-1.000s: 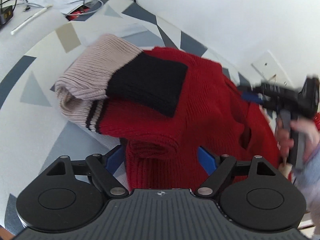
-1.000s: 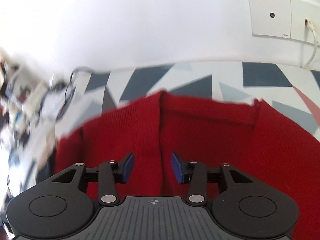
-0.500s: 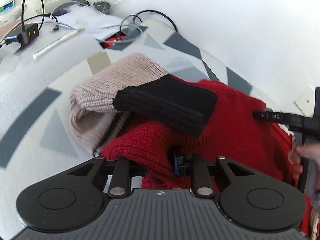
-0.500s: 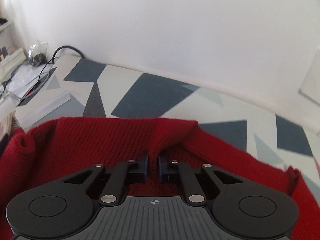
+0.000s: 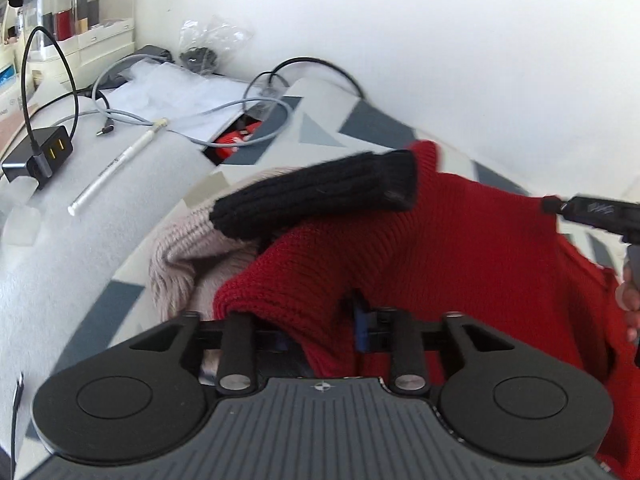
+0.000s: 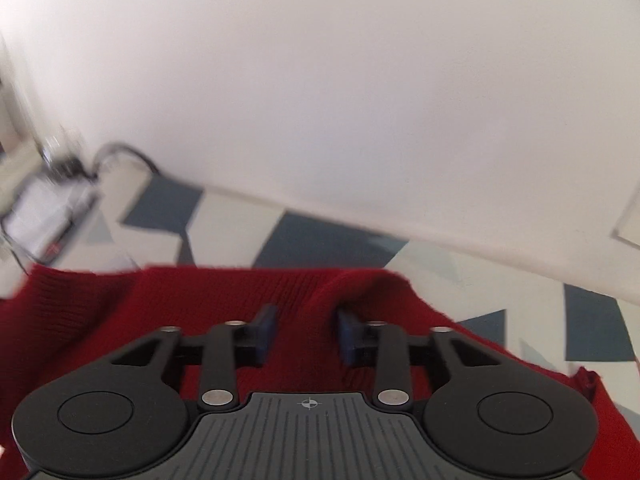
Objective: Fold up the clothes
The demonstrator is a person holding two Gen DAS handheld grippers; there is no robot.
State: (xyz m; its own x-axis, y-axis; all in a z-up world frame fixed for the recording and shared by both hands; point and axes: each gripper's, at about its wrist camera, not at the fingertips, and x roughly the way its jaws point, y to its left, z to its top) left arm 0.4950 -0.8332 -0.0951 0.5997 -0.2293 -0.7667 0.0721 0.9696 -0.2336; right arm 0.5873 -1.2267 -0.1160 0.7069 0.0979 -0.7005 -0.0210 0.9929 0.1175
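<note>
A red knit sweater (image 5: 460, 248) lies bunched on the patterned cover, its sleeve ending in a black band (image 5: 320, 192) and a beige ribbed part (image 5: 184, 248). My left gripper (image 5: 316, 332) has its jaws opening. A thick red fold sits between them and drapes over the left finger, hiding it. In the right wrist view the sweater (image 6: 180, 304) fills the lower half. My right gripper (image 6: 306, 328) is opening too, with a raised red ridge between the blue pads (image 6: 348, 336) and no press on it. The right tool's body (image 5: 592, 212) and a hand (image 5: 628, 296) show at the left view's right edge.
A white wall rises close behind the grey-and-white patterned cover (image 6: 320, 236). To the left lie a black charger (image 5: 36, 156), a white pen (image 5: 116, 168), looped cables (image 5: 240, 112), plastic sheets and a red packet (image 5: 236, 142). A wall plate (image 6: 628, 220) is at the right.
Both grippers went from apart to pinched on red knit, and now both stand wider again. Both views have tipped up toward the wall, and the sleeve's black band sits higher.
</note>
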